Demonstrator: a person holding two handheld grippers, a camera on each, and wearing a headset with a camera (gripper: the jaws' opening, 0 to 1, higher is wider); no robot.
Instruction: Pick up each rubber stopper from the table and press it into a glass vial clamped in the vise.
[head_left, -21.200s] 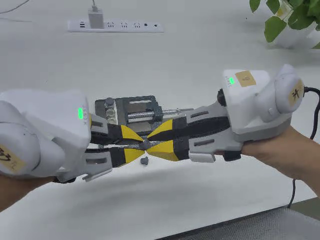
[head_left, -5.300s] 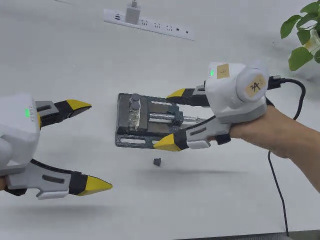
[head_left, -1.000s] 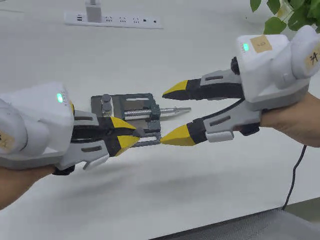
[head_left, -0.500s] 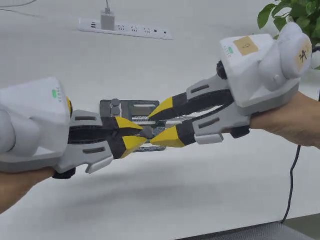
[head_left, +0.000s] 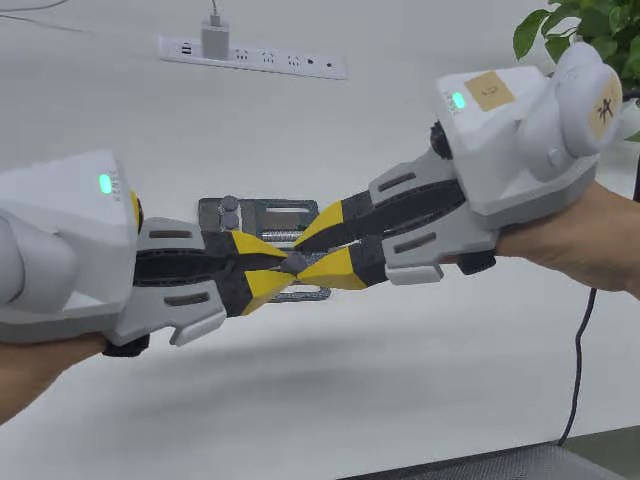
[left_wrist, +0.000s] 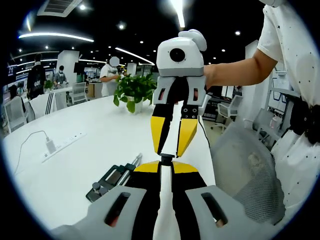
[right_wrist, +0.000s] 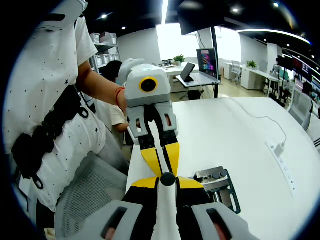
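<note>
The left gripper (left_wrist: 166, 167) is clenched on a small dark grey rubber stopper (head_left: 296, 263), its yellow tips pinched to a point on it. The right gripper (right_wrist: 167, 185) meets it tip to tip from the other side. Its own yellow tips are drawn nearly together with the same stopper between them. I cannot tell whether those jaws actually squeeze the stopper or only bracket it. In the left gripper view the stopper sits just past the left gripper's tips, and the right gripper's two tips come down on either side of it.

In the head view the stopper hangs in front of the dark grey metal bench vise (head_left: 262, 215), on the person's side of it, and overlaps the vise's near edge. Both grippers are off the white table (head_left: 400, 380).

At the vise's left end stand the glass vials (head_left: 230, 207), seen as two grey round tops; the glass below is too small to make out. Beyond the vise, towards the far edge of the table, lies a white power strip (head_left: 255, 57) with a white charger plugged in. Far to the vise's right are the leaves of a green potted plant (head_left: 560, 25), and a black cable (head_left: 580, 340) hangs down near the right hand.
</note>
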